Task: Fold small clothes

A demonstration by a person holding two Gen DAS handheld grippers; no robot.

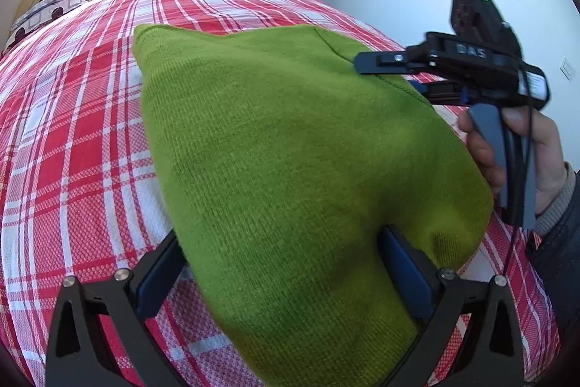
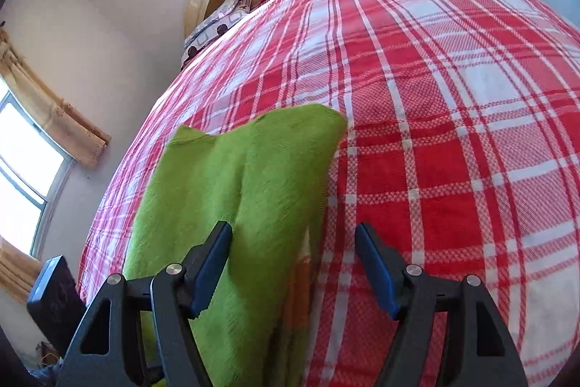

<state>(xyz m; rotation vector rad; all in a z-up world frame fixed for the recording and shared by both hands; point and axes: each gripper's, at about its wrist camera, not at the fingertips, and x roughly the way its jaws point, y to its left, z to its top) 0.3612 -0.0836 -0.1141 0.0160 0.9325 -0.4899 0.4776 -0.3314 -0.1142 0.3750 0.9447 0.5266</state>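
green knit top (image 1: 290,151) flat on plaid bed (image 1: 72,151). left gripper (image 1: 290,278) jaws wide over near hem, not pinching, prob staging next fold. right gripper (image 2: 293,267) spread, nothing held, straddles garment's right edge.

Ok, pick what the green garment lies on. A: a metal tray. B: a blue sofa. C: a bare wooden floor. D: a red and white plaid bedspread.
D: the green garment is spread over the red and white plaid bedspread, which shows on every side of it in both wrist views.
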